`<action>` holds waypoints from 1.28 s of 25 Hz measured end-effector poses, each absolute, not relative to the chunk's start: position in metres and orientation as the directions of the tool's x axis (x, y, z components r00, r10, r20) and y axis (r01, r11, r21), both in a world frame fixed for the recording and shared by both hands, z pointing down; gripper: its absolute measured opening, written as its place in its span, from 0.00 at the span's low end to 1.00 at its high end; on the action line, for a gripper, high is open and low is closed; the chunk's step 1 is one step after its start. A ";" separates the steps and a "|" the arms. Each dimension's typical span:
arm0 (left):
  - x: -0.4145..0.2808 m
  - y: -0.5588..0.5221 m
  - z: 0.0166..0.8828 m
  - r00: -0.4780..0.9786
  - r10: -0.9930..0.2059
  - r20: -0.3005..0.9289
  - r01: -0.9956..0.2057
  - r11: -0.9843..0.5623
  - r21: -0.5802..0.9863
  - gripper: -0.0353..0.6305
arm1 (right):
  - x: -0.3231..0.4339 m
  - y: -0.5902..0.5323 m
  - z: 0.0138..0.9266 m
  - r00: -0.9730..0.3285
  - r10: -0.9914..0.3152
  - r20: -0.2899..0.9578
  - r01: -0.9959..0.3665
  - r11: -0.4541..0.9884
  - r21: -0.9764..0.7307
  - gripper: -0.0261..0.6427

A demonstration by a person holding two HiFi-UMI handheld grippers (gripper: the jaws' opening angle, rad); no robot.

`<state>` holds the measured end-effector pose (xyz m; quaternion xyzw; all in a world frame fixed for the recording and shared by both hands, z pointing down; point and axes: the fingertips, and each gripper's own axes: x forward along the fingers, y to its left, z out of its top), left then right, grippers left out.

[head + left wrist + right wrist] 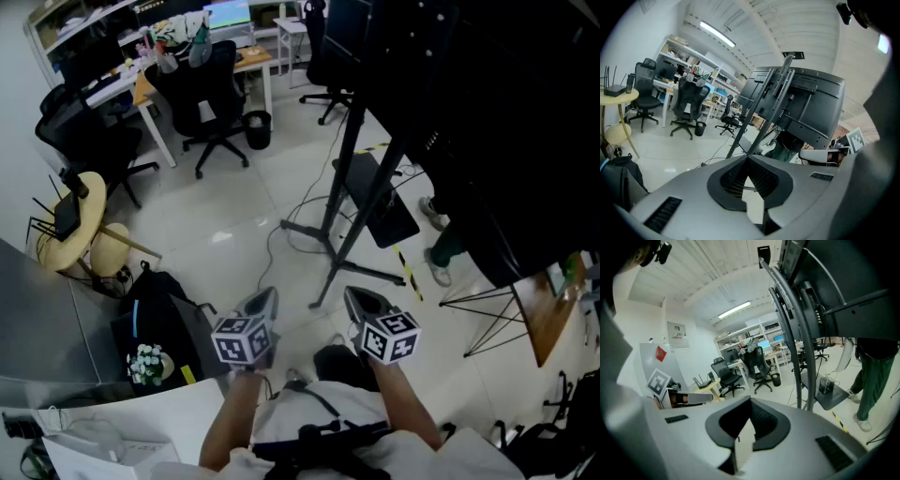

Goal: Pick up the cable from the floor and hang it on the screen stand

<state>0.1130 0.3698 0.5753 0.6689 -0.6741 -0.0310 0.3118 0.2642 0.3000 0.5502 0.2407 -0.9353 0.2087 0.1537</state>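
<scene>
The thin dark cable [274, 246] lies on the pale floor by the legs of the black screen stand [339, 217], whose big dark screen [487, 122] fills the upper right of the head view. My left gripper [263, 302] and right gripper [359, 302] hover side by side close to my body, short of the stand's feet, both shut with nothing between their jaws. In the left gripper view, the shut left gripper [746, 157] looks at the stand [757, 117] and the cable [715, 158] trailing across the floor. The right gripper [751, 401] faces the stand's poles [802, 357].
A black backpack [161, 314] and a round yellow side table [82, 220] stand at my left. Office chairs [208, 98], desks and a bin [258, 129] fill the back. A person in green trousers [448, 246] stands right of the stand, by striped floor tape [410, 272].
</scene>
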 end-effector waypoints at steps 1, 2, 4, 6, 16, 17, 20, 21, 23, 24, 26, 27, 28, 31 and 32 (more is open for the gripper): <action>0.110 0.371 0.577 0.083 -0.922 0.379 -0.881 0.110 0.461 0.06 | 0.262 0.301 0.552 -0.838 -0.381 0.390 -0.510 0.800 -0.316 0.04; 0.106 0.372 0.579 0.077 -0.922 0.380 -0.879 0.117 0.463 0.06 | 0.259 0.301 0.553 -0.840 -0.376 0.392 -0.507 0.802 -0.317 0.04; 0.100 0.373 0.581 0.068 -0.922 0.382 -0.875 0.129 0.466 0.06 | 0.252 0.299 0.555 -0.842 -0.368 0.394 -0.501 0.805 -0.318 0.04; 0.092 0.372 0.582 0.061 -0.921 0.384 -0.874 0.136 0.466 0.06 | 0.244 0.294 0.555 -0.846 -0.364 0.391 -0.495 0.808 -0.320 0.04; 0.043 0.320 0.591 0.055 -0.910 0.412 -0.888 0.144 0.437 0.06 | 0.174 0.242 0.573 -0.868 -0.317 0.383 -0.458 0.809 -0.368 0.04; 0.036 0.310 0.592 0.058 -0.908 0.415 -0.891 0.141 0.431 0.06 | 0.166 0.232 0.573 -0.869 -0.316 0.380 -0.457 0.806 -0.376 0.04; 0.012 0.276 0.593 0.058 -0.904 0.423 -0.897 0.139 0.420 0.06 | 0.141 0.197 0.570 -0.872 -0.316 0.373 -0.455 0.804 -0.383 0.04; 0.005 0.264 0.593 0.060 -0.903 0.426 -0.895 0.140 0.422 0.06 | 0.133 0.184 0.568 -0.871 -0.317 0.374 -0.457 0.803 -0.383 0.04; -0.007 0.241 0.592 0.066 -0.899 0.433 -0.894 0.140 0.426 0.06 | 0.120 0.159 0.567 -0.869 -0.323 0.375 -0.462 0.801 -0.382 0.04; -0.012 0.229 0.592 0.070 -0.898 0.435 -0.894 0.137 0.426 0.06 | 0.113 0.147 0.566 -0.869 -0.325 0.374 -0.463 0.800 -0.381 0.04; -0.023 0.203 0.594 0.077 -0.895 0.440 -0.897 0.130 0.422 0.06 | 0.099 0.122 0.565 -0.870 -0.327 0.370 -0.463 0.800 -0.382 0.04; -0.028 0.190 0.595 0.081 -0.892 0.444 -0.899 0.126 0.419 0.06 | 0.092 0.110 0.565 -0.871 -0.326 0.368 -0.462 0.799 -0.384 0.04; -0.033 0.177 0.596 0.087 -0.889 0.449 -0.901 0.122 0.416 0.06 | 0.086 0.098 0.564 -0.871 -0.326 0.367 -0.462 0.799 -0.386 0.04; -0.043 0.141 0.597 0.107 -0.878 0.466 -0.905 0.109 0.412 0.06 | 0.072 0.070 0.563 -0.872 -0.322 0.370 -0.461 0.795 -0.394 0.04; -0.044 0.131 0.597 0.114 -0.874 0.473 -0.907 0.103 0.408 0.06 | 0.070 0.062 0.563 -0.872 -0.320 0.371 -0.460 0.794 -0.397 0.04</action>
